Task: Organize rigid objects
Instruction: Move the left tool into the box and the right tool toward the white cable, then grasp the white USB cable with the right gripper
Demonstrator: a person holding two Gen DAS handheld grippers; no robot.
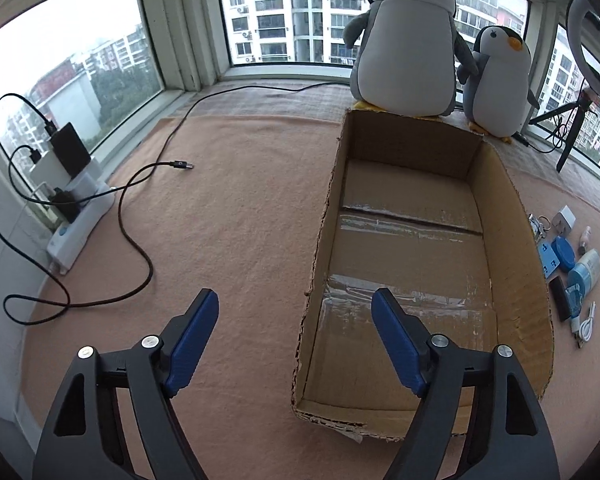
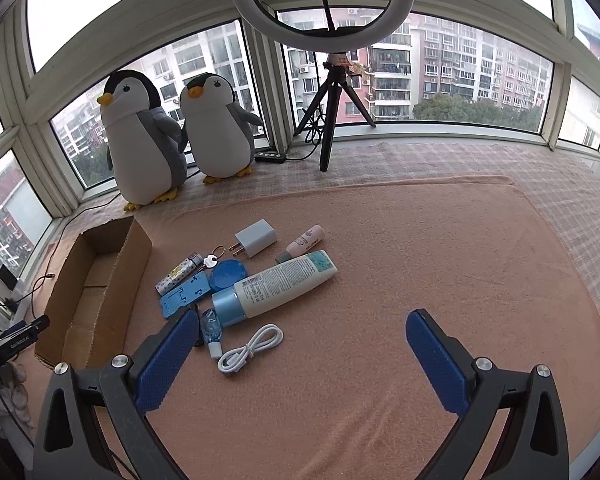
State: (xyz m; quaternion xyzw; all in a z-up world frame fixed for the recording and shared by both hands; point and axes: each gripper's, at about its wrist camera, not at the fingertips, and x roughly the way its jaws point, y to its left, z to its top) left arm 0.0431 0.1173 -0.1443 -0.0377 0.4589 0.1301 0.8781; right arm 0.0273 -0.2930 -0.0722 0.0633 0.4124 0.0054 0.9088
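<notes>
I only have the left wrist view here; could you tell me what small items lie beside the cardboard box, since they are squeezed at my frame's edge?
Observer: The biggest is a white tube with a blue cap, lying on its side.
Operator: Thank you. Is any cable among them?
Observer: Yes, a coiled white cable lies nearest the right gripper, apart from the tube.
Operator: Is that gripper holding anything?
Observer: No, its jaws stand open over the bare blanket.
Operator: And the charger?
Observer: A white plug adapter lies at the pile's far side.
</notes>
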